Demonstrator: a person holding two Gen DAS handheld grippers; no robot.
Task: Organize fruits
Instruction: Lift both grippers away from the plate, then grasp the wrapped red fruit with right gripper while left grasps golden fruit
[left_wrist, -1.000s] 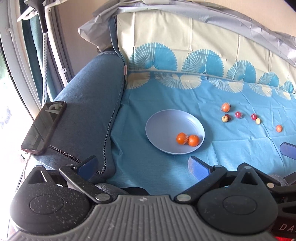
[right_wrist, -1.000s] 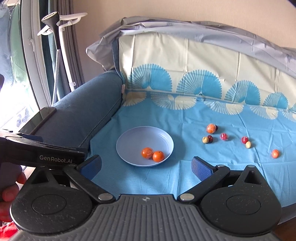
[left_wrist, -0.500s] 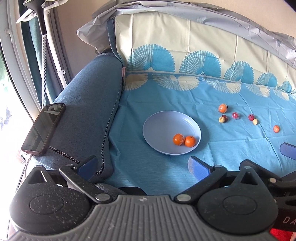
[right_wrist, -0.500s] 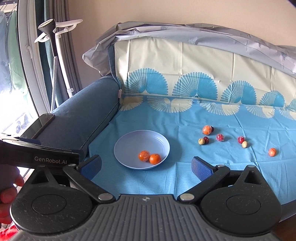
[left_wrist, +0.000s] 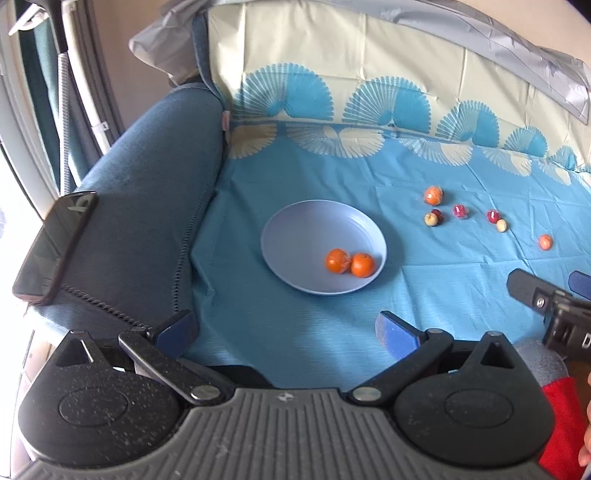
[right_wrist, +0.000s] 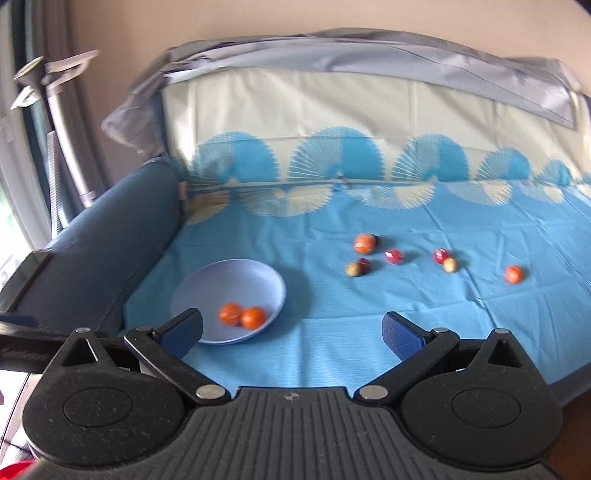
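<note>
A pale blue plate (left_wrist: 295, 229) (right_wrist: 207, 288) lies on the blue cloth with two oranges (left_wrist: 349, 262) (right_wrist: 242, 314) in it. Several small fruits lie loose to its right: an orange one (left_wrist: 433, 195) (right_wrist: 365, 243), red ones (left_wrist: 460, 211) (right_wrist: 393, 256), pale ones (left_wrist: 430, 219) (right_wrist: 352, 269) and a far orange one (left_wrist: 545, 242) (right_wrist: 514, 274). My left gripper (left_wrist: 286, 328) hangs open short of the plate, holding nothing. My right gripper (right_wrist: 291, 330) is open and empty too, aimed between the plate and the loose fruits. It shows at the right edge of the left wrist view as the right gripper (left_wrist: 546, 295).
The patterned cloth (left_wrist: 369, 155) covers a sofa seat and backrest. A dark blue armrest (left_wrist: 147, 206) rises left of the plate with a black phone (left_wrist: 55, 243) on it. A garment steamer stand (right_wrist: 55, 99) is by the window at far left.
The right gripper has swung to the right and forward, so the loose fruits now sit nearer its centre. The left gripper has shifted only slightly. The fruits and plate have not moved.
</note>
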